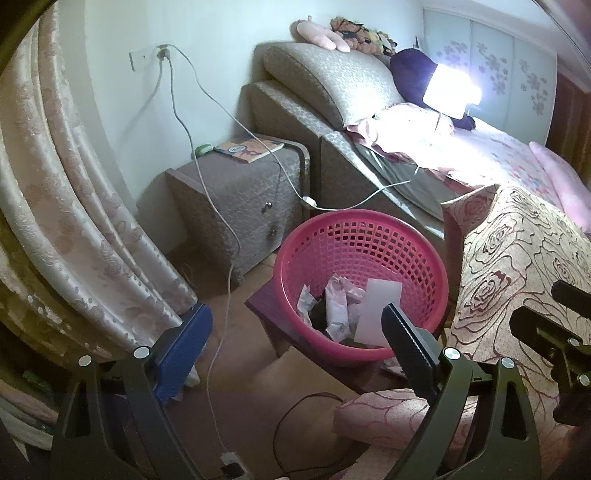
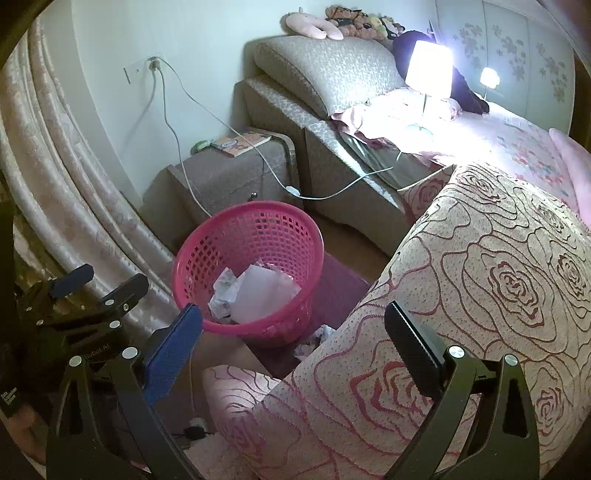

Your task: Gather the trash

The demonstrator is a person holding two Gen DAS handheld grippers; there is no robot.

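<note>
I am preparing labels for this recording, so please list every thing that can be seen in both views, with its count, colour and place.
basket: one, pink, on a dark stool beside the bed
trash in basket: several crumpled wrappers and a white sheet, at its bottom
loose scrap: one, whitish, on the stool next to the basket
nightstand: one, grey-brown, against the wall
book: one, orange, on the nightstand
cables: two, white, from the wall socket
lamp: one, lit, on the bed
rose-pattern cover: one, beige and red, foreground
plush toys: several, on the headboard
left gripper: open, empty
right gripper: open, empty
</note>
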